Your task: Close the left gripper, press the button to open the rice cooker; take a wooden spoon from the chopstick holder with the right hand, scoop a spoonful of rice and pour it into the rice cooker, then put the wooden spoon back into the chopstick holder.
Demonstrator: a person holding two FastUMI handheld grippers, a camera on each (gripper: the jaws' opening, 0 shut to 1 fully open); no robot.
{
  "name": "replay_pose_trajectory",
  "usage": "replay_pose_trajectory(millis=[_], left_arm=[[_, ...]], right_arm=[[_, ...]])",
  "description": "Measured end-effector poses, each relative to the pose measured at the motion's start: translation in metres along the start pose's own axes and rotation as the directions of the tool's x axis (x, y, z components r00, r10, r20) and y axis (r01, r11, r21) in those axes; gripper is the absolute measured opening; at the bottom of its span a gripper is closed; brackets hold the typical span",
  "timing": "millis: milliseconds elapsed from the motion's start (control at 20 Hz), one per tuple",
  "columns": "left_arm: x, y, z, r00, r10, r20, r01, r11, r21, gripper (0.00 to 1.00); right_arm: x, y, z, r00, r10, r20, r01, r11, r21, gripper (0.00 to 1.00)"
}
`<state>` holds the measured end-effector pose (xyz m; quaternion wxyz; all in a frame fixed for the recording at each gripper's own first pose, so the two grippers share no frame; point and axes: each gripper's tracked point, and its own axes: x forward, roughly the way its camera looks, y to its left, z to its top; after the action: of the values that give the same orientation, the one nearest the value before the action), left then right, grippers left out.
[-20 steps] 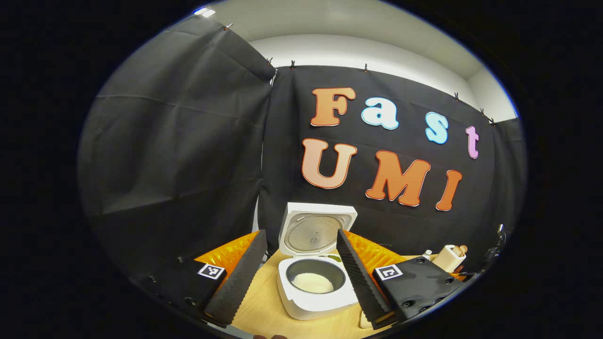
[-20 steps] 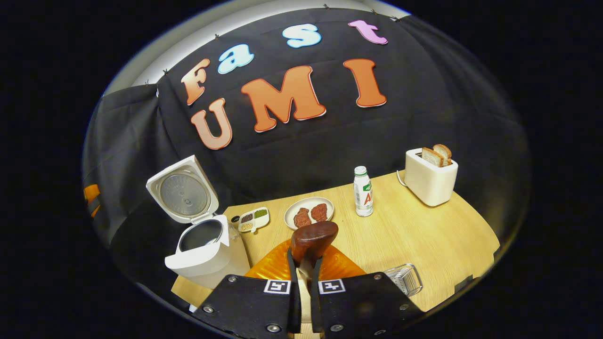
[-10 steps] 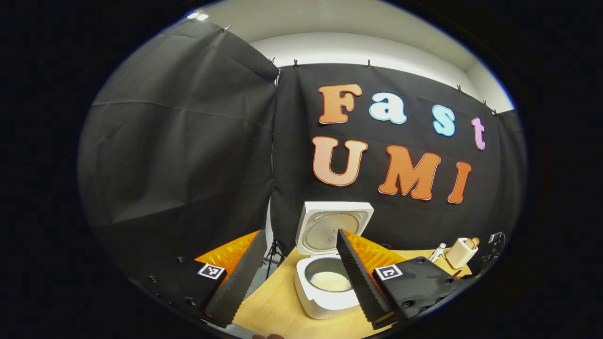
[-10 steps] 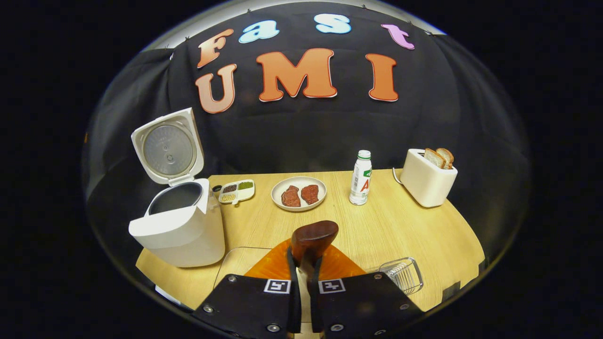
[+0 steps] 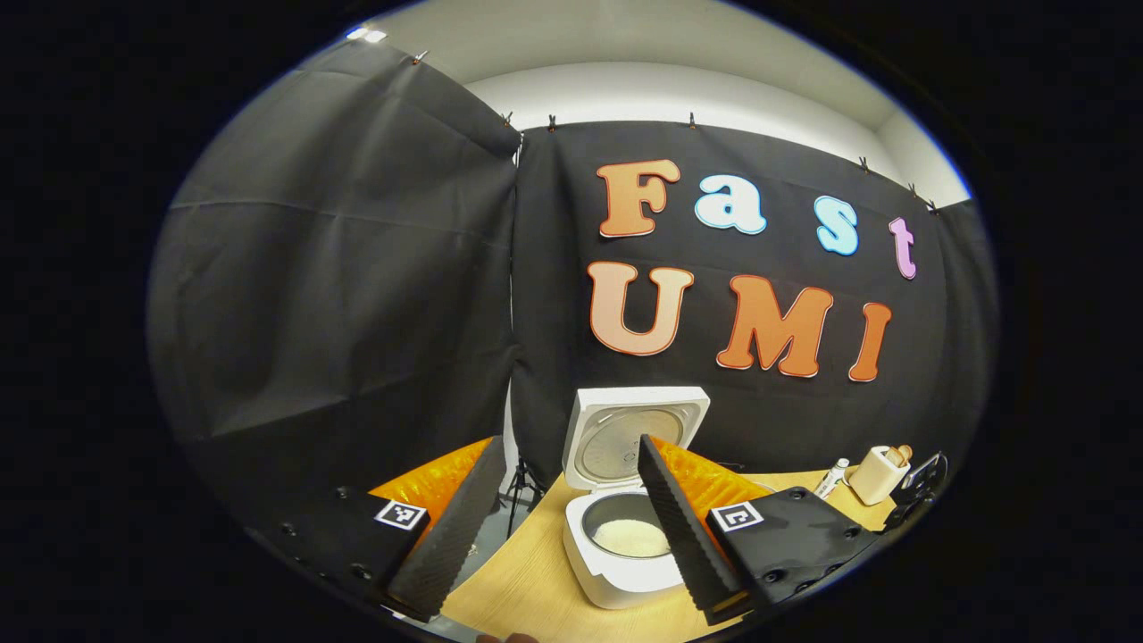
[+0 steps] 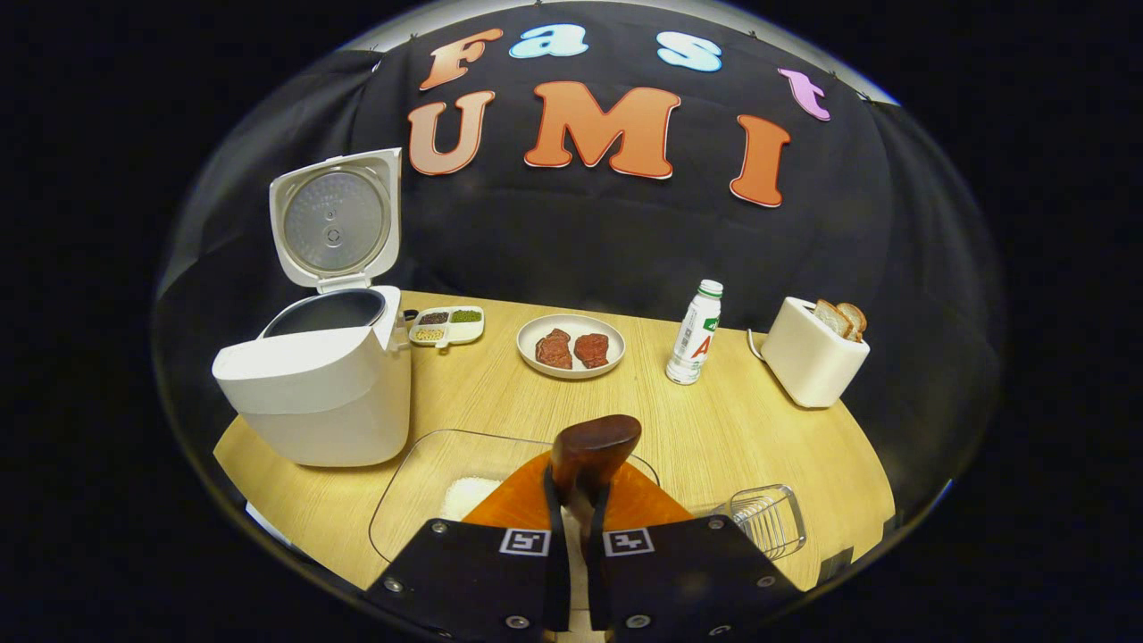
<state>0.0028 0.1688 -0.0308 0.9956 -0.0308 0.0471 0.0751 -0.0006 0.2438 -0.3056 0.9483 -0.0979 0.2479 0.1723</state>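
Gripping the wooden spoon (image 6: 592, 449) between both fingers, our right gripper (image 6: 576, 500) is holding it with the dark bowl sticking up just past the fingertips. In the right gripper view we are looking, directly beneath the spoon, at a clear glass dish (image 6: 420, 487) with white rice (image 6: 469, 494) in its near corner, and at a wire chopstick holder (image 6: 770, 518) just to the right. Further out on the wooden table (image 6: 732, 429) and to the left is standing the white rice cooker (image 6: 317, 379), lid raised upright, its inner pot too dark for us to see into. Beyond it are sitting a small divided dish (image 6: 446, 324), a plate with two pieces of meat (image 6: 571, 346), a bottle (image 6: 696, 332) and, far right, a toaster with bread (image 6: 813, 351).

Our left gripper (image 5: 558, 500) is hanging with its fingers spread wide apart, holding nothing. Looking between them in the left gripper view, we are seeing down into the rice cooker (image 5: 629, 527), and that view reveals rice (image 5: 630, 537) lying in the pot.

Compared with a second ago, the right gripper view has been tipping downward: the glass dish and its rice have come into sight, and the cooker now appears larger and closer on the left. The left gripper has shifted leftward, leaving the cooker nearer its right finger.
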Motion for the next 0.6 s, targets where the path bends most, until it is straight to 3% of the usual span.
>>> replay_pose_trajectory(millis=[200,400,600], left_arm=[[0.005,0.0,-0.009,1.0,-0.007,-0.017,0.007,1.0,0.006,1.0],[0.009,0.001,-0.014,0.999,-0.013,-0.029,0.013,1.0,-0.005,1.0],[0.012,0.0,-0.018,0.999,-0.02,-0.04,0.019,1.0,-0.004,1.0]], right_arm=[[-0.002,0.023,-0.015,0.999,0.031,-0.012,-0.031,1.0,0.006,0.07],[-0.008,0.044,-0.014,0.995,0.101,-0.023,-0.097,0.987,0.128,0.08],[-0.002,0.061,-0.012,0.979,0.2,-0.034,-0.172,0.907,0.384,0.07]])
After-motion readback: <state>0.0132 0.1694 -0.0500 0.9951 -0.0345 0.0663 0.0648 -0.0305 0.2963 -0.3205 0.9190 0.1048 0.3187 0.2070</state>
